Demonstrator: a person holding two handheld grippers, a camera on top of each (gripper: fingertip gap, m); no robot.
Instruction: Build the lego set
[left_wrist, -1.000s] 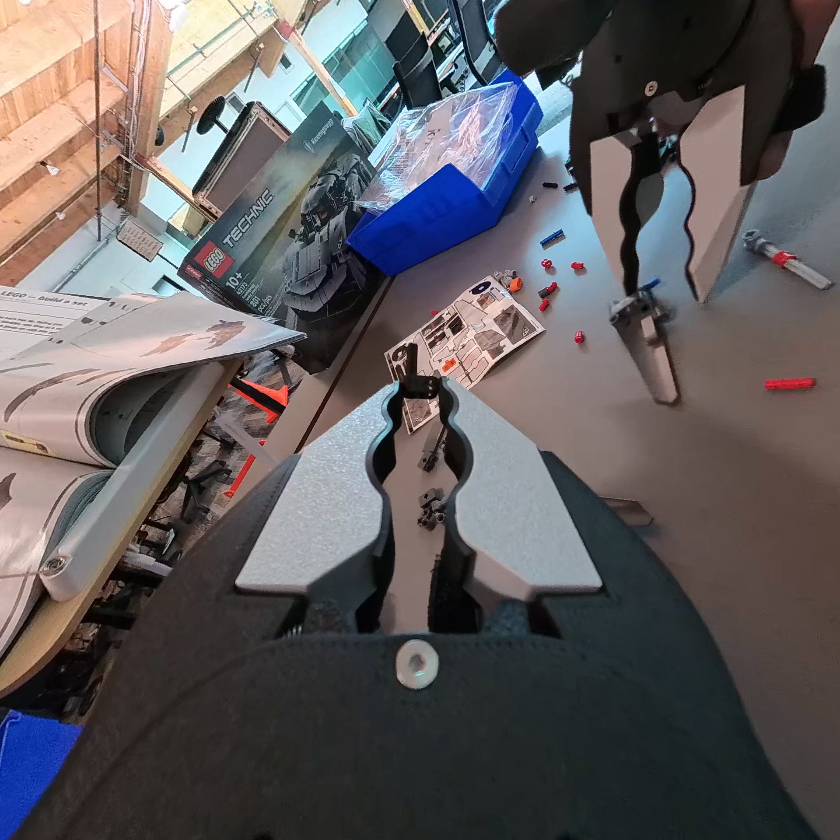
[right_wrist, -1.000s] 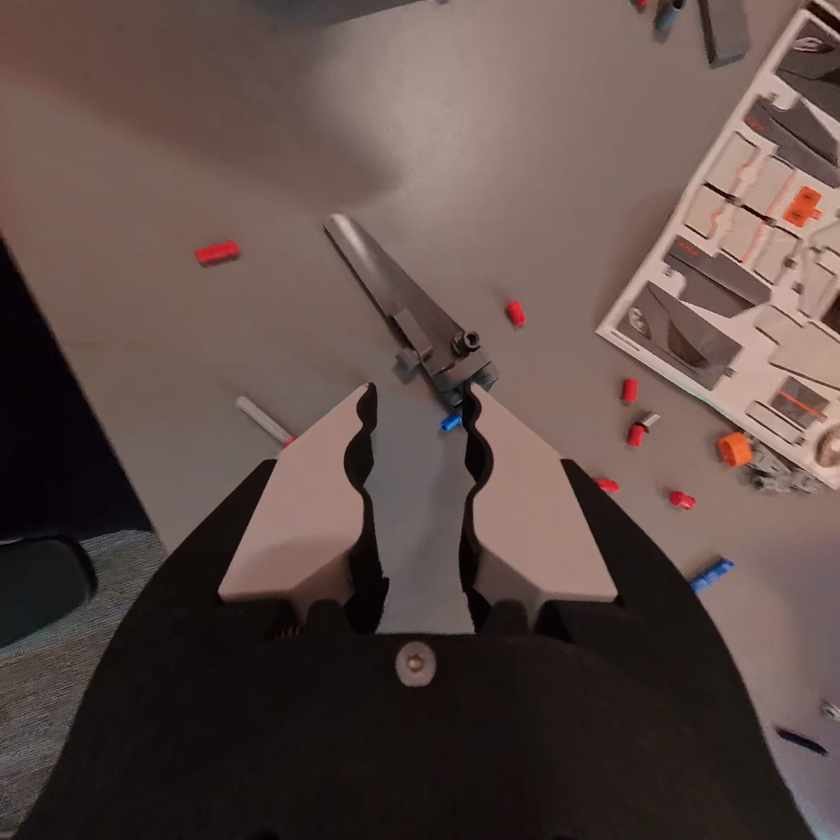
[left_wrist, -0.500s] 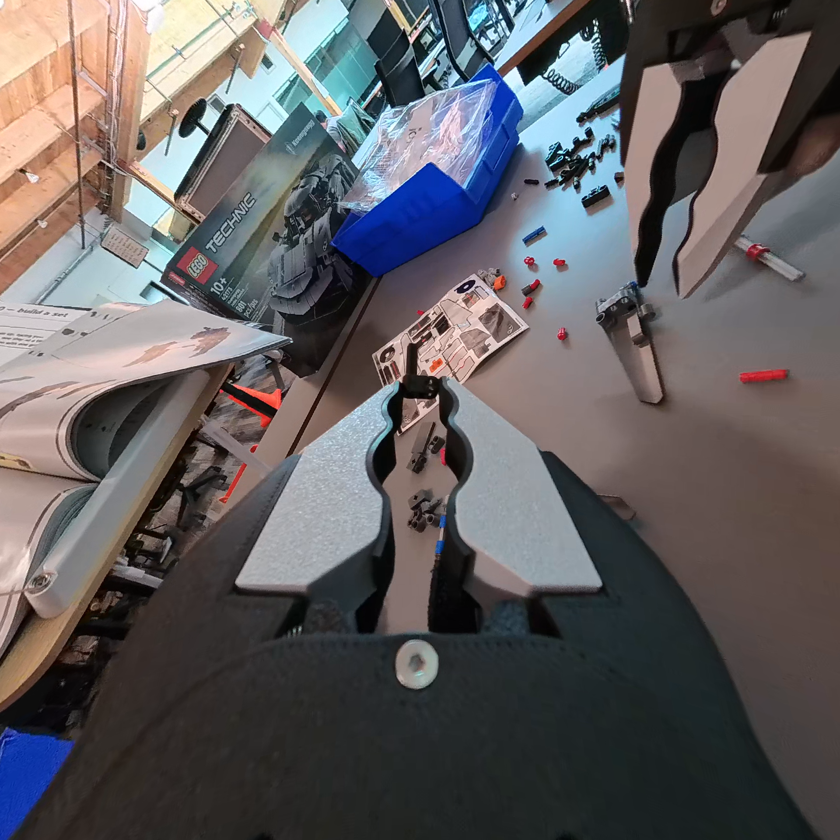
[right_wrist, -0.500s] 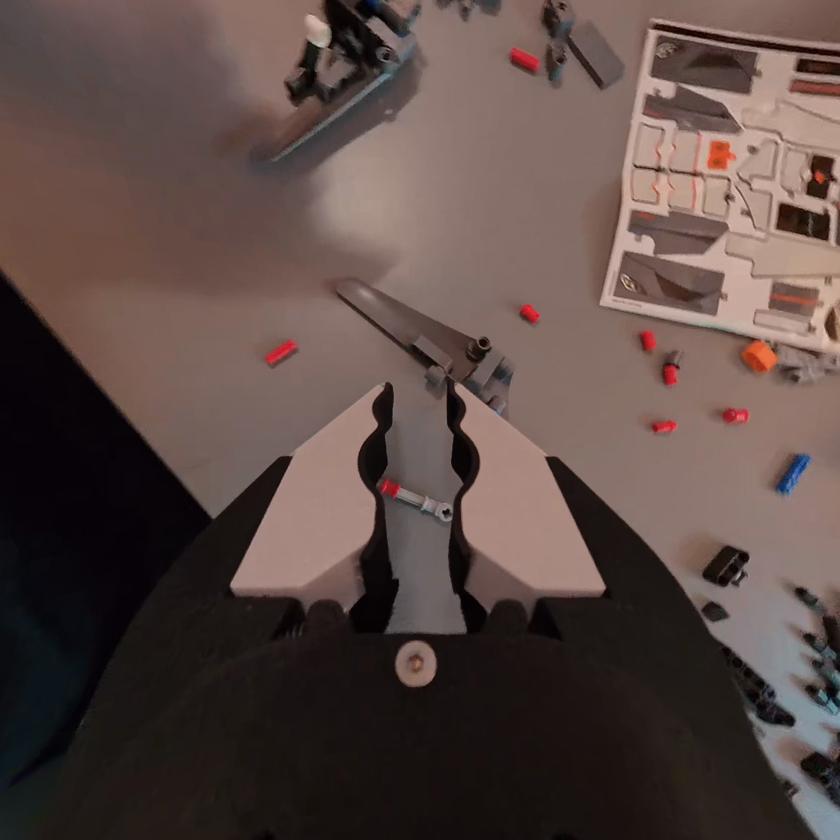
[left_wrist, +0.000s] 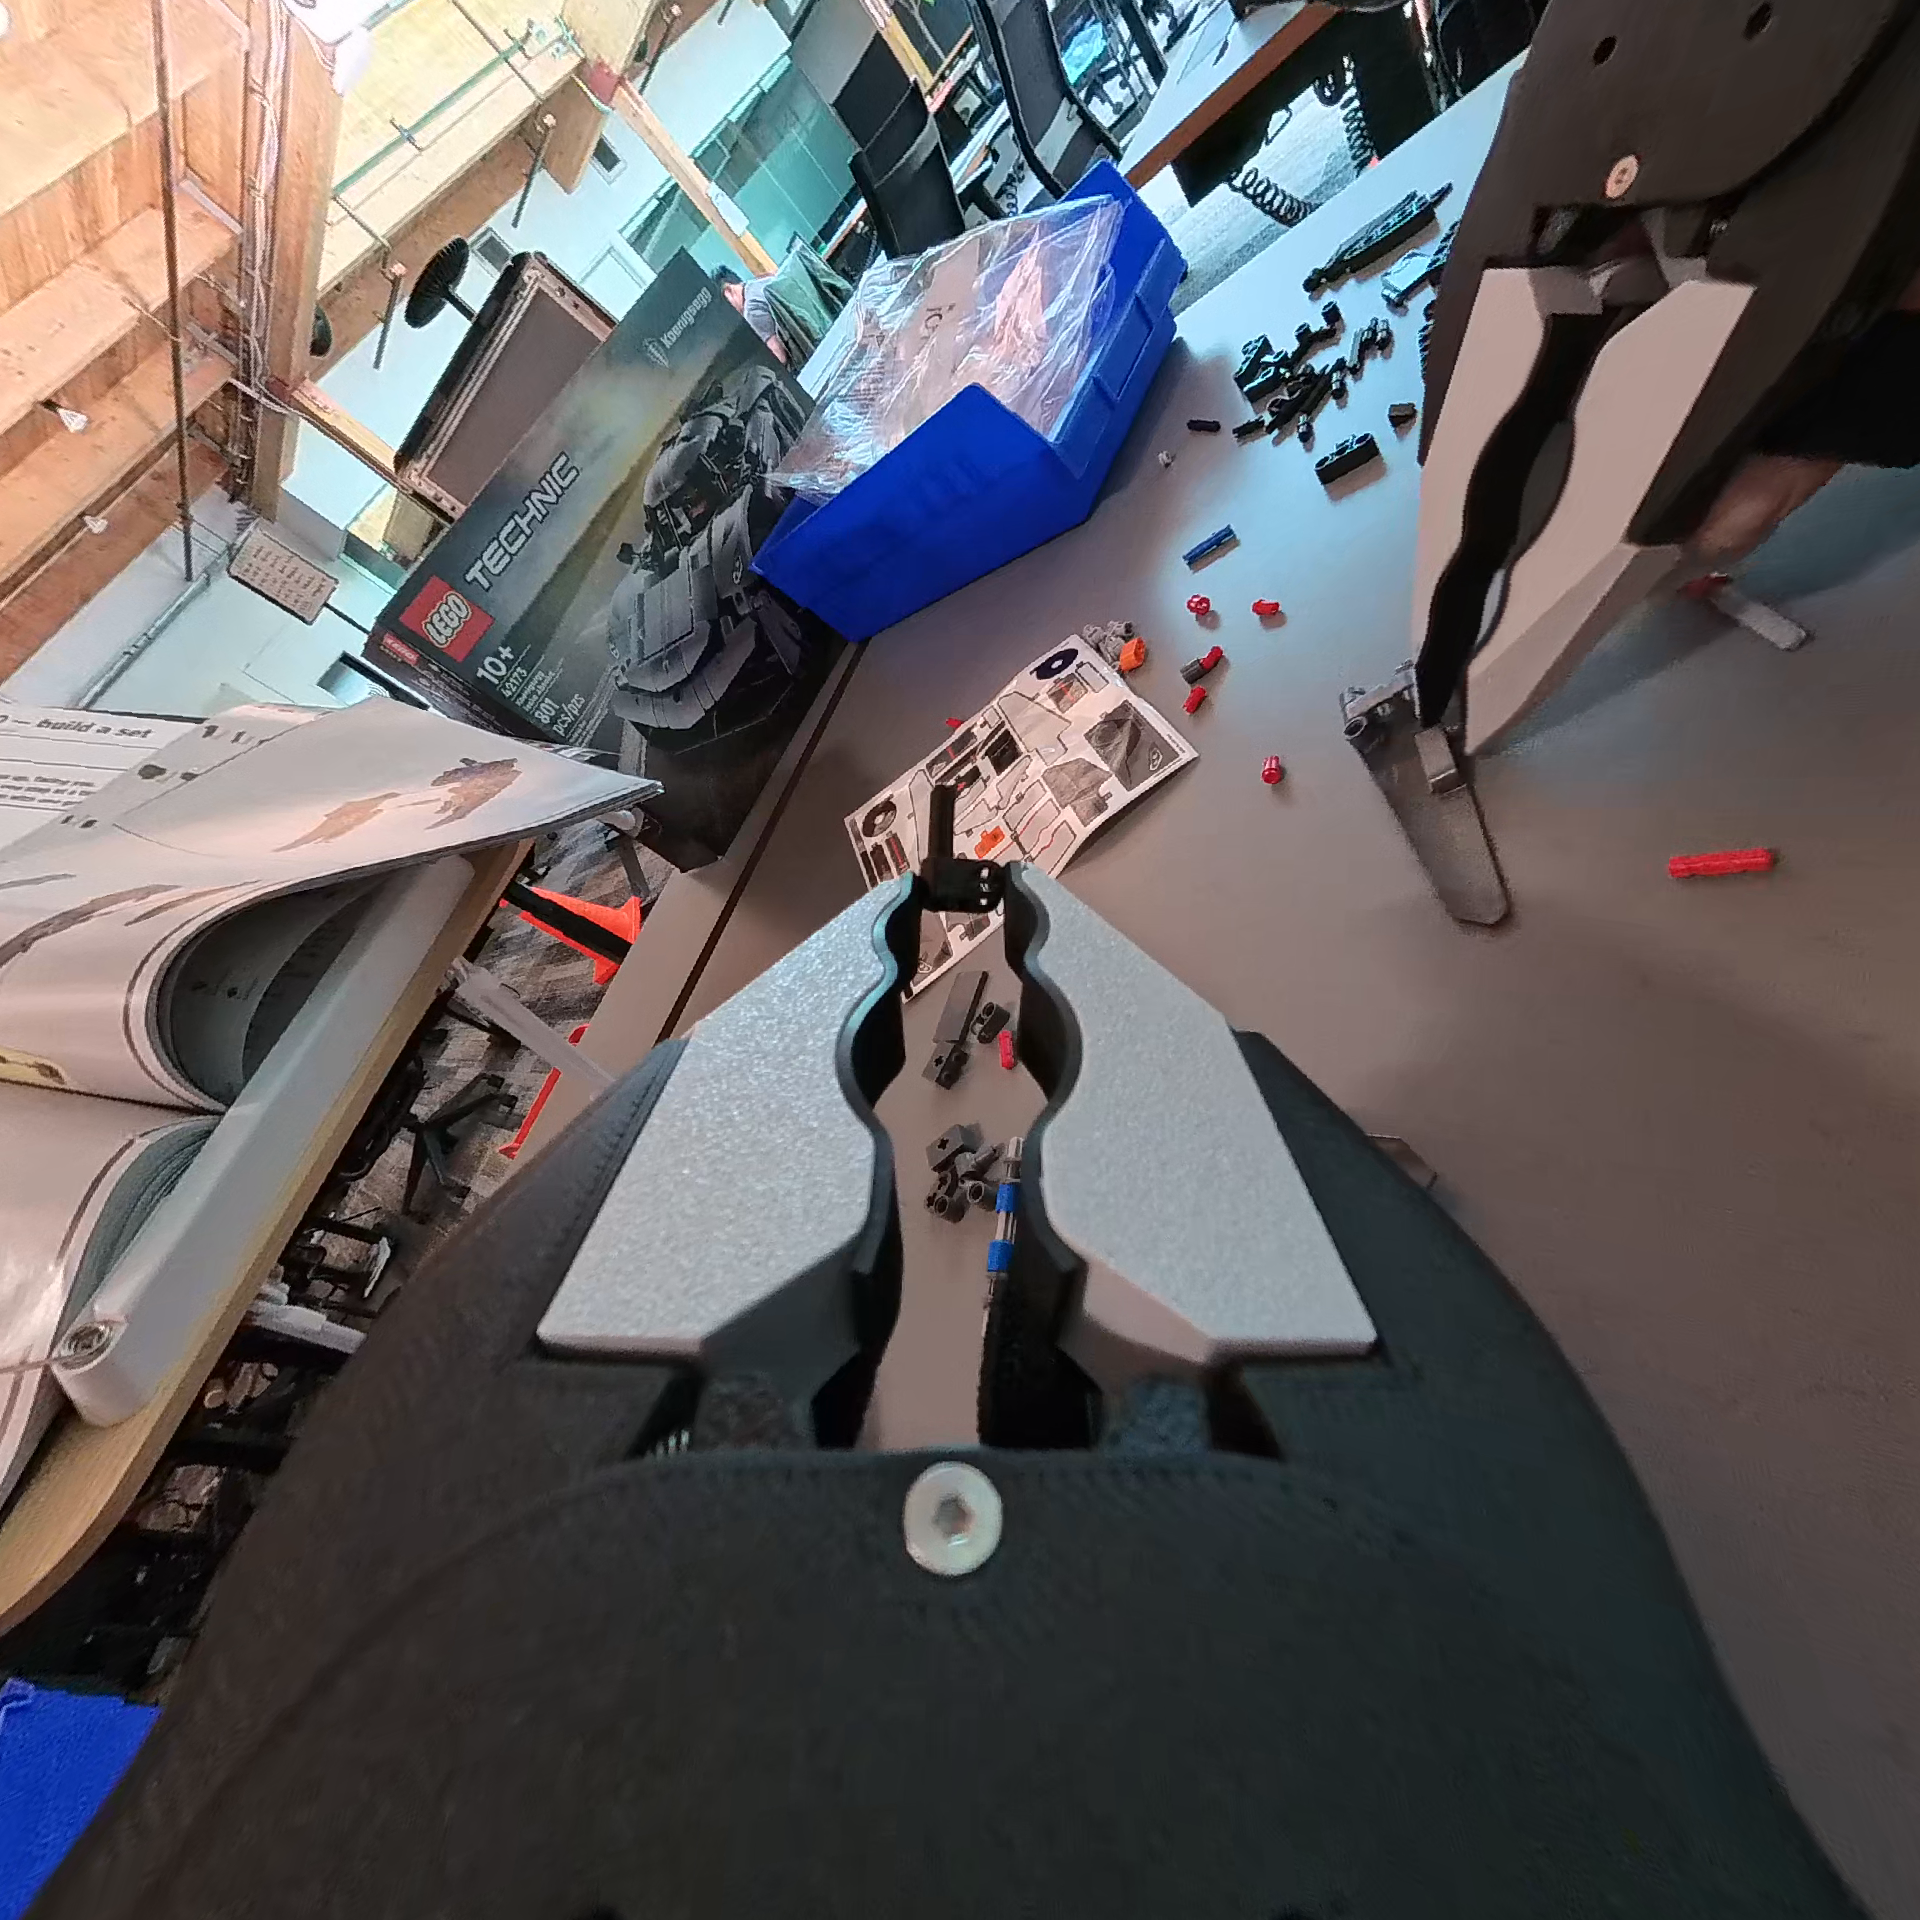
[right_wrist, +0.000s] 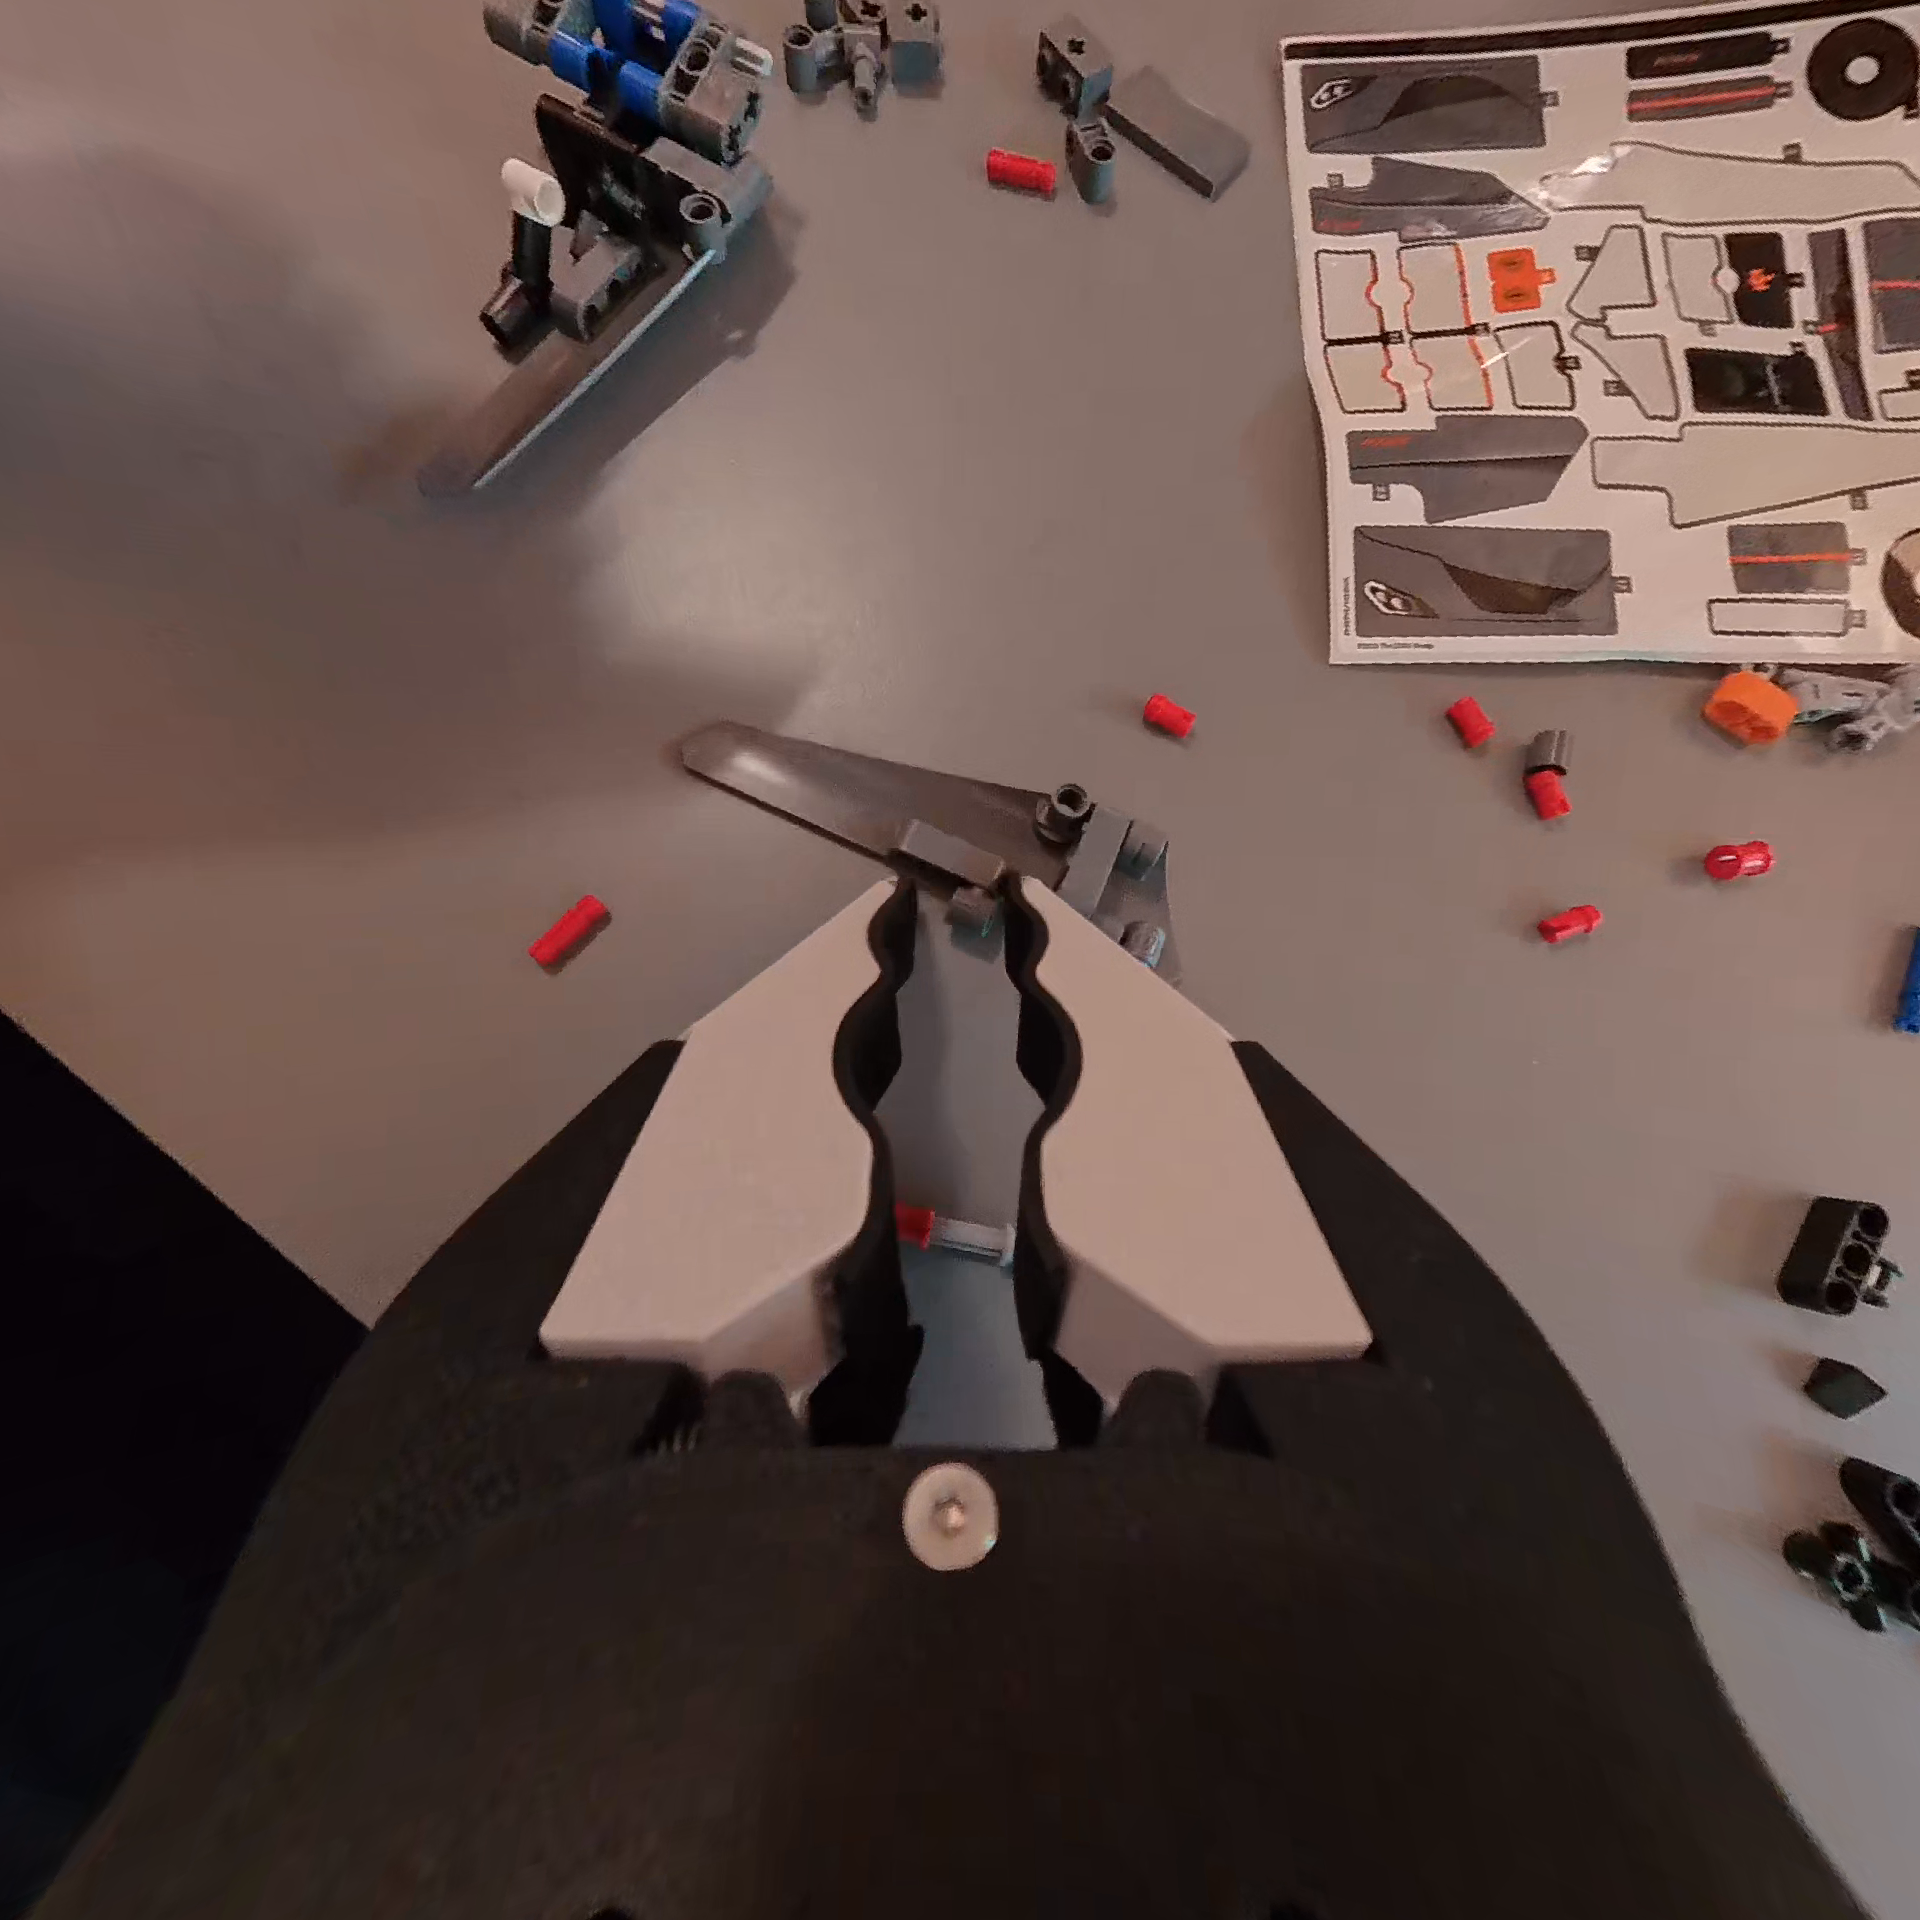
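Note:
My left gripper (left_wrist: 961, 888) is shut on a small black L-shaped connector (left_wrist: 954, 868), held above the grey table. My right gripper (right_wrist: 956, 899) has its tips closed in on the small grey block and peg of a dark grey blade-shaped panel assembly (right_wrist: 831, 784) that lies on the table. In the left wrist view the right gripper (left_wrist: 1446, 717) stands on that panel (left_wrist: 1449, 831). A partly built assembly with blue parts (right_wrist: 623, 187) lies at the far left of the right wrist view.
A sticker sheet (right_wrist: 1610, 364) lies to the right. Red pins (right_wrist: 1169, 715) and a red axle (right_wrist: 568, 928) are scattered around, black parts (right_wrist: 1839, 1252) at the right. A blue bin (left_wrist: 987, 468), the set's box (left_wrist: 582, 582) and an open booklet (left_wrist: 260, 810) stand beyond. The table edge (right_wrist: 208, 1174) is near left. The gap from one gripper's tips to the other's is roughly 15 centimeters. Measured from the fingertips, the red axle (right_wrist: 568, 928) is 6 centimeters or so from the right gripper and 15 centimeters from the left. Seen from the left wrist view (left_wrist: 1718, 860) as well.
My right gripper swung back down onto the grey blade panel and its fingers narrowed around the small block. My left gripper kept hold of the black connector and barely moved.

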